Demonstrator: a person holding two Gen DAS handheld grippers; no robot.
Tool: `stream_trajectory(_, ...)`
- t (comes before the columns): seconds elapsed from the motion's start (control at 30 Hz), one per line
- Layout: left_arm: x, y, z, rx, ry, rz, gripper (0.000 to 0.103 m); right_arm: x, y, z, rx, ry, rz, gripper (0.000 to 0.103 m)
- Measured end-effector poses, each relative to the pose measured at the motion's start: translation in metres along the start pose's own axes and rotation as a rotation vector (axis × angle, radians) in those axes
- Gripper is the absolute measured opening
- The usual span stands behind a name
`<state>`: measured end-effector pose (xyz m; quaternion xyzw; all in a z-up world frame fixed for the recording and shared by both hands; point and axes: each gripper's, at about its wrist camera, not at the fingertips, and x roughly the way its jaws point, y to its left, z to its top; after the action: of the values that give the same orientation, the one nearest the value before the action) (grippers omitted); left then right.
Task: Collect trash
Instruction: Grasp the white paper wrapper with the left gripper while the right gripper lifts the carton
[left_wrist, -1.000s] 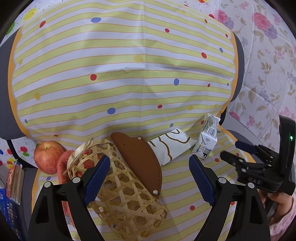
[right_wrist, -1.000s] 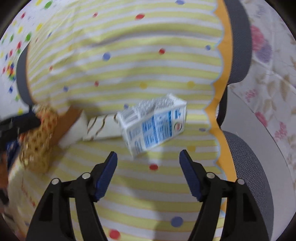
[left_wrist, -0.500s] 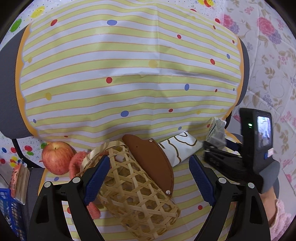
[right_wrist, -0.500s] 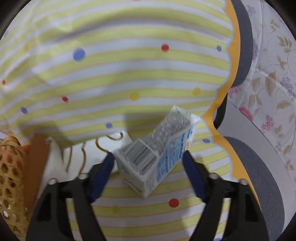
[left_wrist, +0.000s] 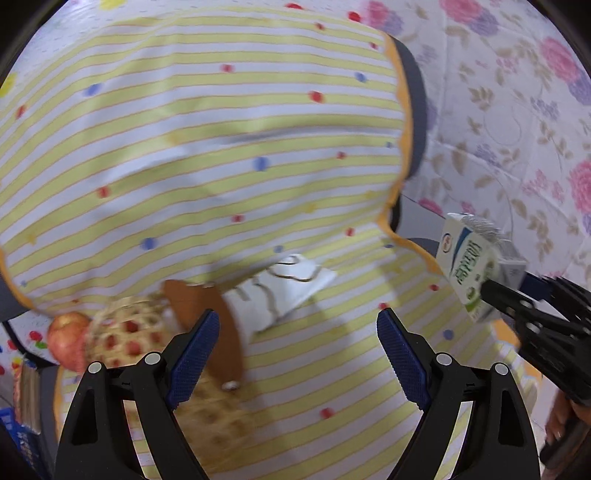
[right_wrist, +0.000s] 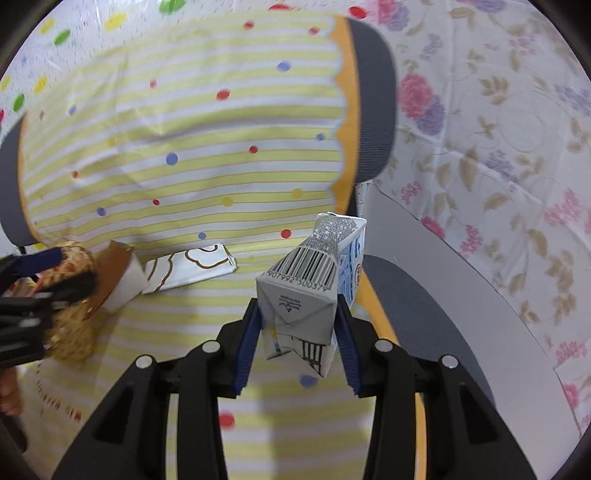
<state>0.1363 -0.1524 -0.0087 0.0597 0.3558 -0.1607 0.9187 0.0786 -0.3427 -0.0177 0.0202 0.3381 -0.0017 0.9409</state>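
Observation:
A small crushed milk carton (right_wrist: 306, 291) sits between the blue pads of my right gripper (right_wrist: 298, 317), whose jaws are closing and pressing on its sides. In the left wrist view the carton (left_wrist: 469, 262) hangs above the seat's right edge in that gripper (left_wrist: 517, 302). A white wrapper with brown line drawings (left_wrist: 291, 288) lies flat on the striped cloth (left_wrist: 221, 147). My left gripper (left_wrist: 297, 332) hovers open above the seat, just in front of the wrapper, with nothing between its fingers.
A woven bamboo basket (left_wrist: 125, 332) with a brown flap (left_wrist: 207, 314) lies on its side at the left, red things inside. An apple (left_wrist: 66, 343) rests behind it. Floral fabric (left_wrist: 517, 110) fills the right. The grey chair edge (right_wrist: 424, 314) shows beside the cloth.
My right gripper closed around the milk carton and lifted it off the seat toward the right. The left gripper swung right, so the basket slid to the left of its view.

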Motion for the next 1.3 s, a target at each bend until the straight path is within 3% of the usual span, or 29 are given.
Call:
stream_trajectory(0.27,0.057,-0.039,0.010,-0.044,0.073,0.054,0.082,-0.031,-0.025,-0.011,0.075,-0.038,0.018,0.040)
stream_trajectory(0.57,0.126,-0.040,0.028,-0.085,0.150,0.120,0.083,-0.016,-0.034,-0.009,0.115,-0.041,0.042,0.040)
stream_trajectory(0.77,0.161,-0.014,0.028,-0.153,0.233,0.173,0.087,-0.004,-0.035,-0.008,0.119,-0.029,0.057,0.040)
stream_trajectory(0.93,0.175,-0.024,0.029,-0.078,0.286,0.082,0.087,0.002,-0.035,-0.011,0.123,-0.015,0.068,0.040)
stream_trajectory(1.0,0.173,-0.031,0.029,-0.044,0.281,0.071,0.066,0.001,-0.034,-0.012,0.124,-0.013,0.072,0.040)
stream_trajectory(1.13,0.160,-0.049,0.024,0.039,0.263,0.041,0.040,-0.009,-0.034,-0.015,0.129,-0.019,0.070,0.040)
stream_trajectory(1.2,0.154,-0.051,0.022,0.046,0.265,0.021,0.016,-0.017,-0.037,-0.018,0.142,-0.025,0.064,0.040)
stream_trajectory(1.3,0.128,-0.055,0.014,-0.010,0.263,-0.110,0.012,-0.031,-0.039,-0.025,0.153,-0.032,0.056,0.040)
